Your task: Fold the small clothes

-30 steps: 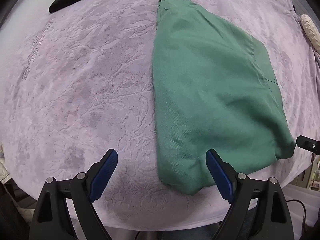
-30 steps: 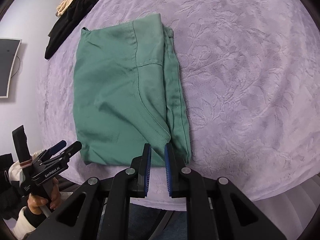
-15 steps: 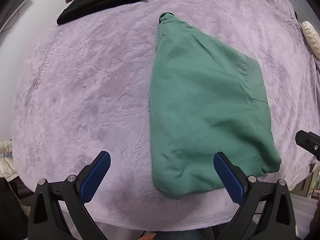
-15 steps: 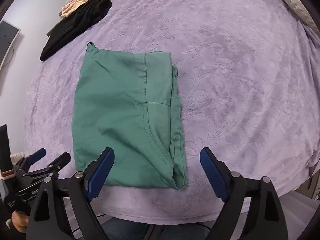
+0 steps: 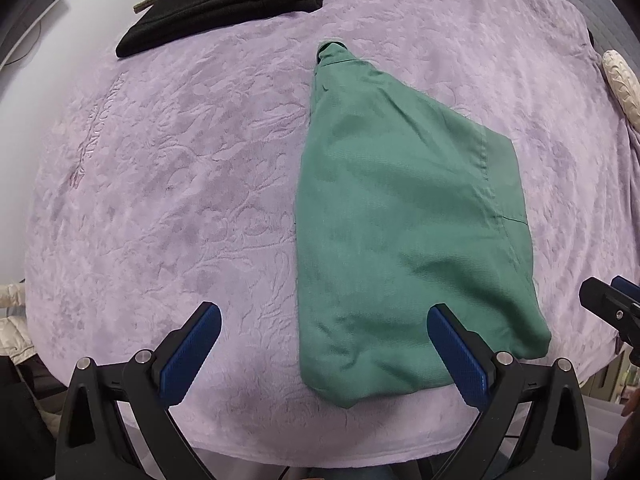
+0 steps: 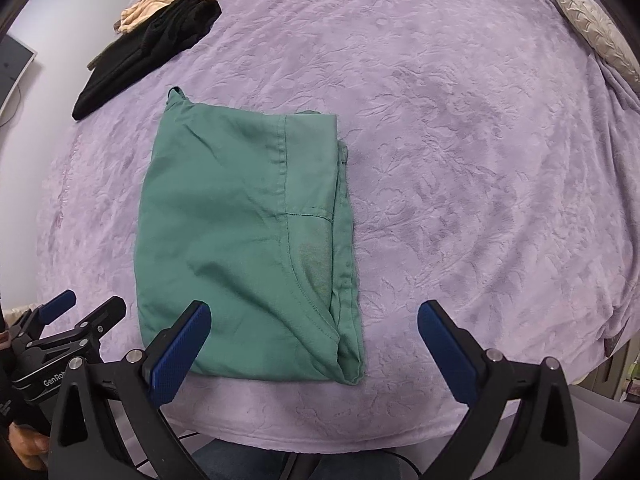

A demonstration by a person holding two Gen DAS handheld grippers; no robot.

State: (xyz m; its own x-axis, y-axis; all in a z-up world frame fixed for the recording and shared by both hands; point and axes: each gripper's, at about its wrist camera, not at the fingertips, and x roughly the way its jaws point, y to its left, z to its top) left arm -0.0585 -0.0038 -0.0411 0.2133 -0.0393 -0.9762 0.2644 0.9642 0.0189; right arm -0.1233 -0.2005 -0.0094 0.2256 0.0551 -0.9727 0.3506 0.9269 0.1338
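Folded green garment — purple blanket

Both wrist cams above green garment

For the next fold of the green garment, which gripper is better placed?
Probably the right gripper: it is open, and the near edge of the folded green cotton garment lies between its fingers. The open left gripper spans mostly bare purple blanket.

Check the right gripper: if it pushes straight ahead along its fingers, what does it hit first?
Most likely the near right corner of the folded green garment lying on the purple blanket. The right gripper is open and empty, and that hem edge sits between its fingers. Height above the cloth is unclear, so contact is a guess.
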